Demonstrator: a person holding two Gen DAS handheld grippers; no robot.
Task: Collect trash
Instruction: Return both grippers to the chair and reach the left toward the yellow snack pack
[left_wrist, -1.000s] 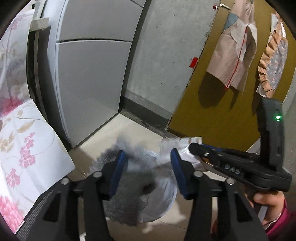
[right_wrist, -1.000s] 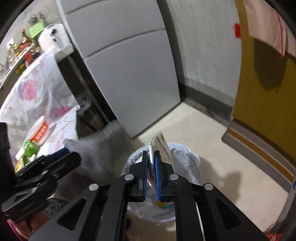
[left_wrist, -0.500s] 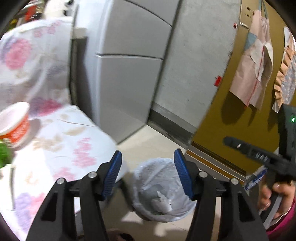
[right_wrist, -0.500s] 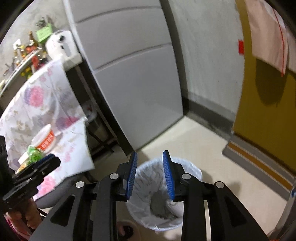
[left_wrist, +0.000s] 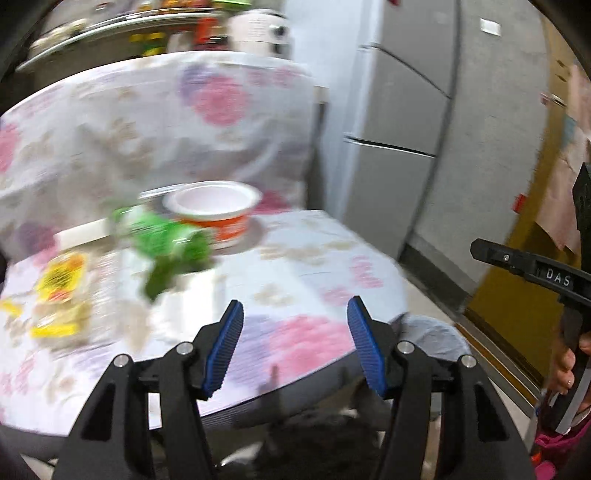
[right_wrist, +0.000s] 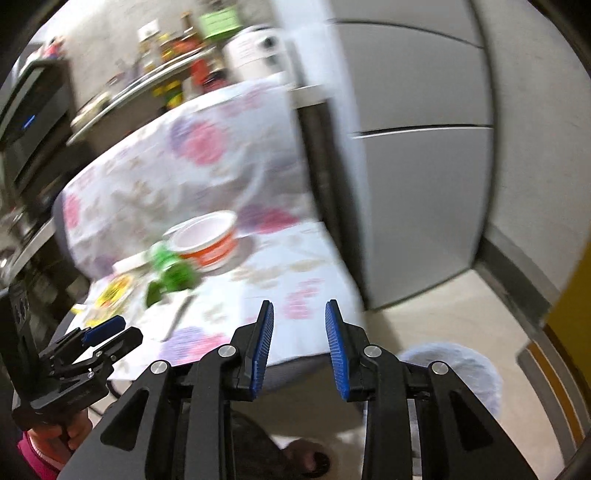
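Observation:
A floral-clothed seat (left_wrist: 303, 295) carries the trash: a white and orange bowl (left_wrist: 214, 206), a crumpled green wrapper (left_wrist: 166, 243) and a yellow packet (left_wrist: 59, 291). My left gripper (left_wrist: 295, 343) hangs open and empty over the seat's near edge. The right gripper (right_wrist: 300, 343) is also empty, its jaws opening, above the same edge; the bowl (right_wrist: 205, 240) and green wrapper (right_wrist: 171, 273) lie beyond it. The bin with a white liner (right_wrist: 454, 373) stands on the floor at lower right, partly hidden by the fingers. Both views are blurred.
A grey fridge (right_wrist: 417, 147) stands right of the seat. A cluttered shelf (right_wrist: 155, 74) runs behind it. A yellow door (left_wrist: 517, 288) is at the far right. A hand holds the other gripper (left_wrist: 532, 273) at the right edge.
Both grippers let their trash fall into the bin, then swung up and left from the bin toward the seat. The right jaws went from shut on paper to apart.

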